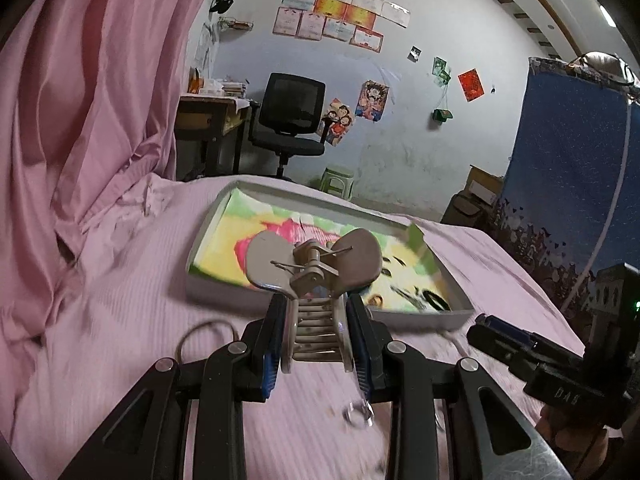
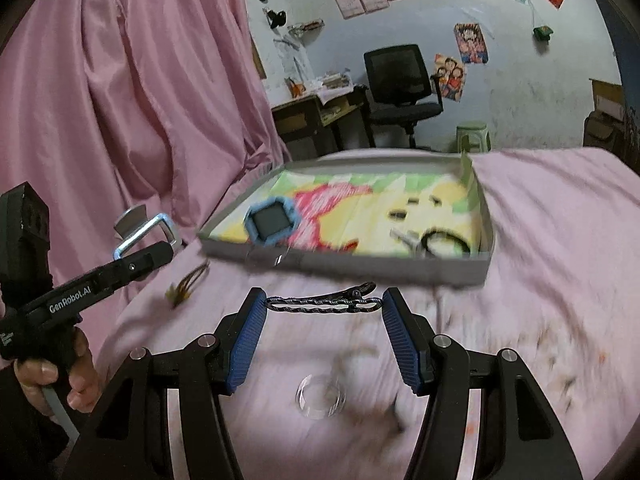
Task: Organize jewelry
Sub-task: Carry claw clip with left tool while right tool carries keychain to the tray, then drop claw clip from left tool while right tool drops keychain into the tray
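A clear ring [image 2: 320, 400] lies on the pink bedsheet [image 2: 540, 240] beneath the right gripper [image 2: 324, 304], pinching a black hair clip [image 2: 324, 300] endwise; the left gripper [image 1: 316, 320] clamps a taupe claw clip [image 1: 314, 272] before the shallow box [image 1: 224, 292].

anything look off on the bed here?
Loose pieces lie on the sheet outside the tray: a clear ring and a brown hair tie. Left gripper holds a claw clip; right gripper holds a slim clip endwise.
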A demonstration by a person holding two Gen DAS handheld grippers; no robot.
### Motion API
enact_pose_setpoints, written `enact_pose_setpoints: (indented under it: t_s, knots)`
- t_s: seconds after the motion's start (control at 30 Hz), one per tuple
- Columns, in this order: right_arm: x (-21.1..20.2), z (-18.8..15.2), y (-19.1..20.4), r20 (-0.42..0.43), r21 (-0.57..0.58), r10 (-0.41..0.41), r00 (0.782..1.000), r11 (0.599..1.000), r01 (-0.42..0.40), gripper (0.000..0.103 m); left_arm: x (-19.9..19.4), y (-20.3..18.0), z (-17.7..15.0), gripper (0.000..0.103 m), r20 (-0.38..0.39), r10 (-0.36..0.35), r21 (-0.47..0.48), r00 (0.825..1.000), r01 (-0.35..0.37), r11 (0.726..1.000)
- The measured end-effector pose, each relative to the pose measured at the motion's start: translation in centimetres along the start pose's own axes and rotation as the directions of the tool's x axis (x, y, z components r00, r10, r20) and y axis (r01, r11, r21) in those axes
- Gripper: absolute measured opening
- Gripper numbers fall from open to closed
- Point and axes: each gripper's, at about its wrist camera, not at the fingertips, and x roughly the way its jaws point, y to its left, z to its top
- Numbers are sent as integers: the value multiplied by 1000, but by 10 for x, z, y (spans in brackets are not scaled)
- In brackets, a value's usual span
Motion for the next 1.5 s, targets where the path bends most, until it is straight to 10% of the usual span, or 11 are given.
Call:
enact_pose_setpoints:
  t_s: [0.83,1.37,1.5]
  knots:
    - [103,41,-7,-84,-28,-154,985,988,152,55,121,34,37,29,-258,61,-47,964,-75,996]
    - [118,36,-11,-172,-33,-172,970,985,169,55,120,33,37,30,-261,46,-24,964,-54,998]
    - [117,36,-10,-168,-29,-172,971,985,169,56,114,35,36,45,-249,41,-33,968,-51,998]
